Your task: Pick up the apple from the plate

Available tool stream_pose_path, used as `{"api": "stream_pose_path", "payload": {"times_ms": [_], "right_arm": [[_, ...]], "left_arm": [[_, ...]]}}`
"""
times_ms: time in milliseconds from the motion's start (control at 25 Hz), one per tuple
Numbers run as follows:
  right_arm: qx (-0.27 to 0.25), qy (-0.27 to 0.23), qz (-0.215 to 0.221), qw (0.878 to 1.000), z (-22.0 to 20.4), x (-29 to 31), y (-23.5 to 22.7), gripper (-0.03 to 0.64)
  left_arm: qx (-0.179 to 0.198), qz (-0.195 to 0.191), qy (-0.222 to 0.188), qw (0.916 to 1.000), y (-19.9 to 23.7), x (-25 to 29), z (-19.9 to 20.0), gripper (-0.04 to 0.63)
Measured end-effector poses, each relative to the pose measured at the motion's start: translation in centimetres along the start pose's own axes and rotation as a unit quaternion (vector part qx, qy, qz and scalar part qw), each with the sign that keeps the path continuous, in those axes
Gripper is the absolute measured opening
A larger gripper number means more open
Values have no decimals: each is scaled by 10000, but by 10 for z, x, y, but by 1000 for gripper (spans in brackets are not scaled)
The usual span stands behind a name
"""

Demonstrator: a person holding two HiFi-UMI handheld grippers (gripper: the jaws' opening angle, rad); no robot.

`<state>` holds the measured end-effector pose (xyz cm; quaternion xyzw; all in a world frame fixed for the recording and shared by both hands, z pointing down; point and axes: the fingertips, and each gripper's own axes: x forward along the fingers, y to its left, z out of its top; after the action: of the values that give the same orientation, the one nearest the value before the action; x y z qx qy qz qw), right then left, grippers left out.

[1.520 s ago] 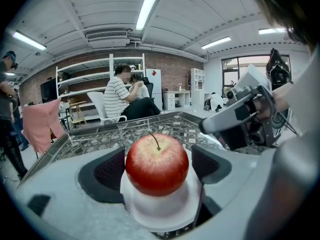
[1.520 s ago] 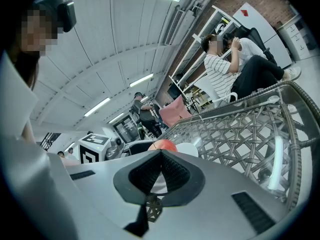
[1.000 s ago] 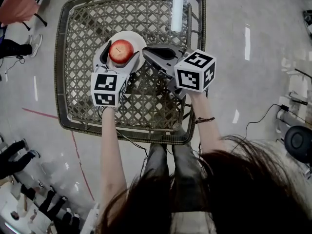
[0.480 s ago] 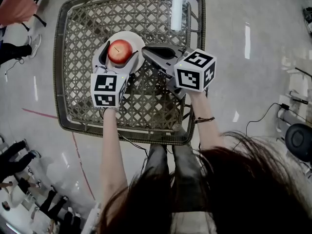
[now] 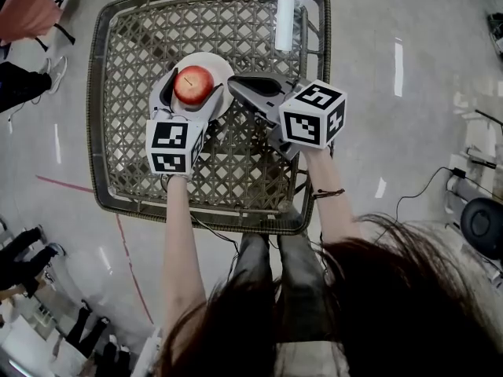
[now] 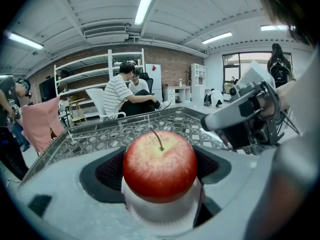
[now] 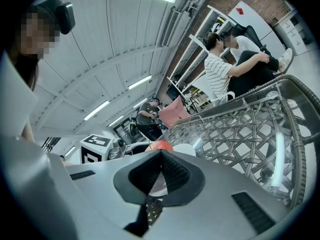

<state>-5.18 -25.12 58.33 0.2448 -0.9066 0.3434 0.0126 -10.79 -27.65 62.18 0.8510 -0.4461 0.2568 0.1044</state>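
Here, the left gripper [image 5: 191, 91] jaws press the apple [image 6: 160, 164] on both sides.
The plate [image 5: 223, 64] sits beneath the apple; the right gripper [image 5: 234, 85] jaws are pressed together, empty.

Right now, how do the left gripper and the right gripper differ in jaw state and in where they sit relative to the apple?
The left gripper's jaws stand apart with the apple between them; the right gripper's jaws are together on nothing. The left gripper reaches over the plate; the right gripper's tip only comes to the plate's edge. Whether the left pads touch the apple is unclear. Both are over the wicker table.
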Motion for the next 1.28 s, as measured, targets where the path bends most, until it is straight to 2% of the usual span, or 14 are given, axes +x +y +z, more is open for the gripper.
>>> {"api": "stream_pose_path", "payload": {"times_ms": [600,1280], "right_arm": [[-26,25,-27,10000,7,-1,6,9],[-85,-22,-12,10000,34,-15,33,9]], "left_arm": [[-122,3,-117,9999,-2,-10,10,408],[-326,5,-259,9991,-16,-42,40,408]]}}
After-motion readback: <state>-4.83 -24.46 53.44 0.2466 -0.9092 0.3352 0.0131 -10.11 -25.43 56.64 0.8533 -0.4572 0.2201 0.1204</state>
